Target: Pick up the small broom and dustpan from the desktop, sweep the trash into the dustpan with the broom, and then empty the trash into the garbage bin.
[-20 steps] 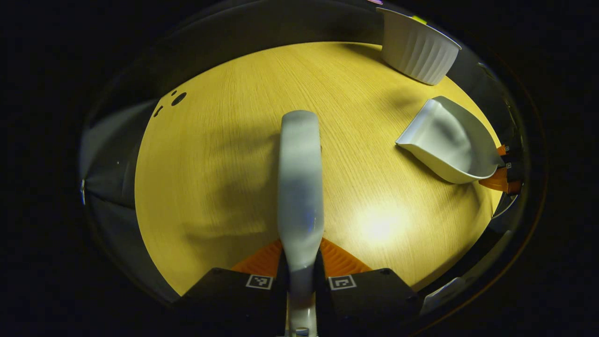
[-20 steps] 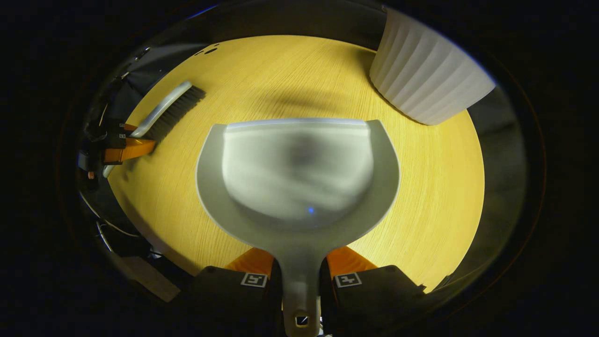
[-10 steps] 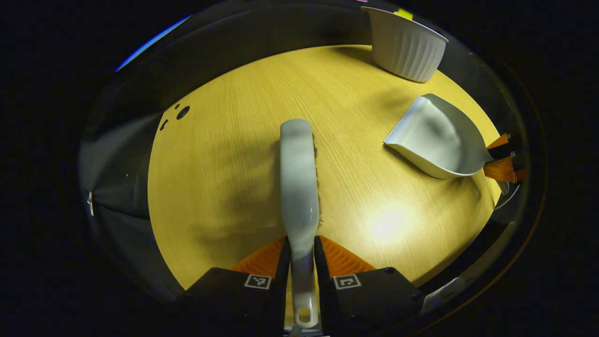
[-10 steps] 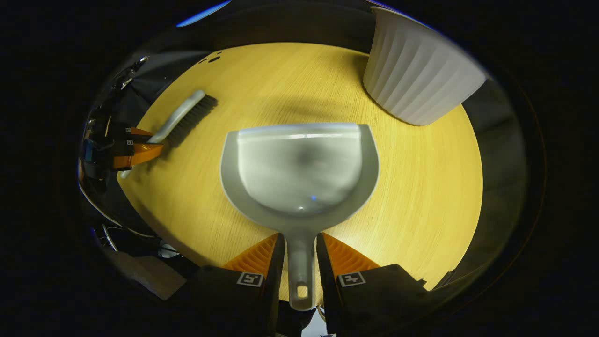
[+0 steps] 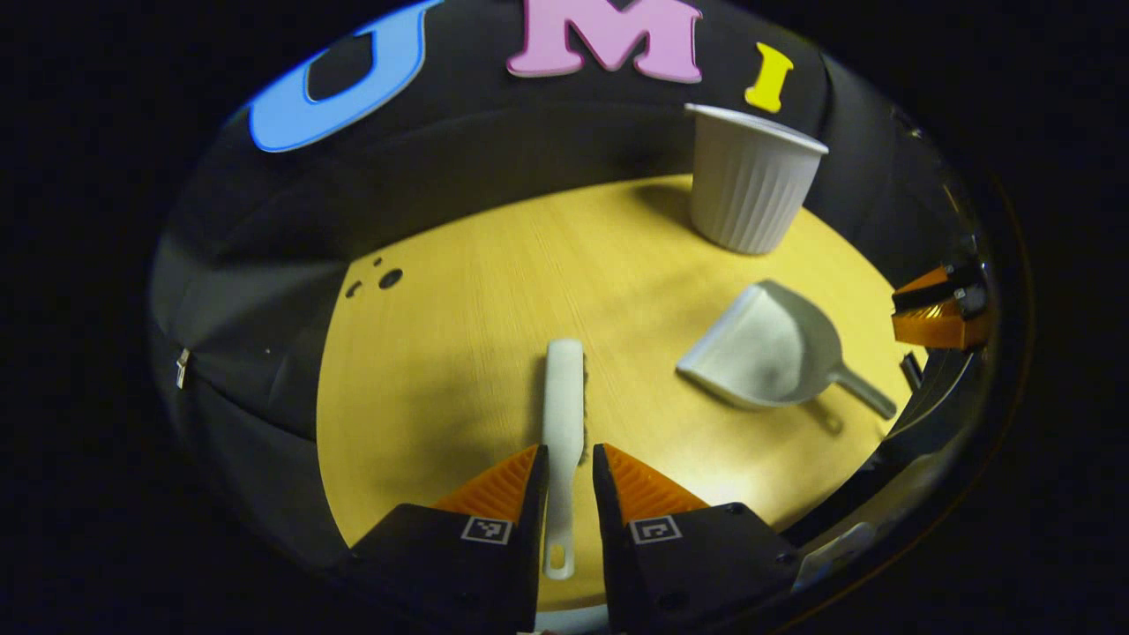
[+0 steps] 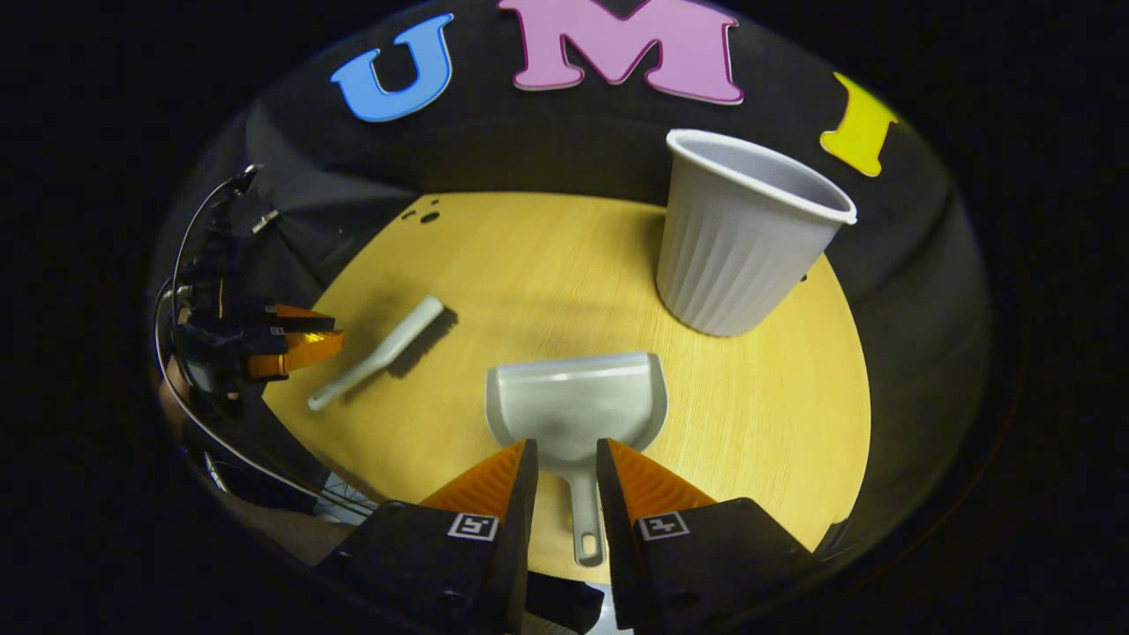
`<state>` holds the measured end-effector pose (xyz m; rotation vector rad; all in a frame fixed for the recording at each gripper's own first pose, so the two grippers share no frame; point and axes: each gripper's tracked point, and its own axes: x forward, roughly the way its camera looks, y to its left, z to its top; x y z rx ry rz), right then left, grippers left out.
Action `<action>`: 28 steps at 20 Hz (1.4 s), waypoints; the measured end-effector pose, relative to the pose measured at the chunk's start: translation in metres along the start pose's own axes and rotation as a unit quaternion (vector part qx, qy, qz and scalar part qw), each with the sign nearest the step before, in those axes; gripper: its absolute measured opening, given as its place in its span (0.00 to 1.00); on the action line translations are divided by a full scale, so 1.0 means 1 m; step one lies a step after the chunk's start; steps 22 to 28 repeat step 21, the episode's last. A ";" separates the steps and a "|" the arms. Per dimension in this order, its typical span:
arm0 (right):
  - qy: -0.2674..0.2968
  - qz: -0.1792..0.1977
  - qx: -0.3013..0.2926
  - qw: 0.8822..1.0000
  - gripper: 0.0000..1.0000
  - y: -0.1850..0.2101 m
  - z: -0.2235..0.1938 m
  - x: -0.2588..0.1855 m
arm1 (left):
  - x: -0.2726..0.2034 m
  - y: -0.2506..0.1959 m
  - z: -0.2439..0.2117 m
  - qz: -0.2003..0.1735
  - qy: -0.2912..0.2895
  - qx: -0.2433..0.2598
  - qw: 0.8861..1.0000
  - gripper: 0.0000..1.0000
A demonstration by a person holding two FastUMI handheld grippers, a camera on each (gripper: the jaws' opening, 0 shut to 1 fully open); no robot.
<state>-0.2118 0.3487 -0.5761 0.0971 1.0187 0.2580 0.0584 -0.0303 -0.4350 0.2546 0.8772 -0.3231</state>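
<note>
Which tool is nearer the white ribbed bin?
Right. The right tool stands over the grey dustpan just before the white ribbed bin; the left tool straddles the broom, farther off.

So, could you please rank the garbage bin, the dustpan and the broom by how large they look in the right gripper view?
1. garbage bin, clearly the largest, though it stands farthest back.
2. dustpan, nearest the camera, so its true size is unsure.
3. broom, a slim stick off to the left.

On the tabletop [image 6: 776, 423], the broom [image 6: 379, 360] is lying left of the dustpan [image 6: 573, 410], the garbage bin [image 6: 736, 238] standing behind it.
</note>
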 end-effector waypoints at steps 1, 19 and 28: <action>-0.029 -0.002 0.002 1.000 0.42 0.000 0.014 -0.005 | -0.011 -0.001 0.018 0.000 -0.037 -0.006 0.999 0.34; -0.299 0.087 -0.110 0.944 0.41 0.011 0.118 -0.093 | -0.139 -0.059 0.103 0.097 -0.280 -0.116 0.948 0.35; -0.299 0.094 -0.116 0.943 0.40 0.009 0.115 -0.094 | -0.136 -0.064 0.098 0.108 -0.271 -0.124 0.949 0.35</action>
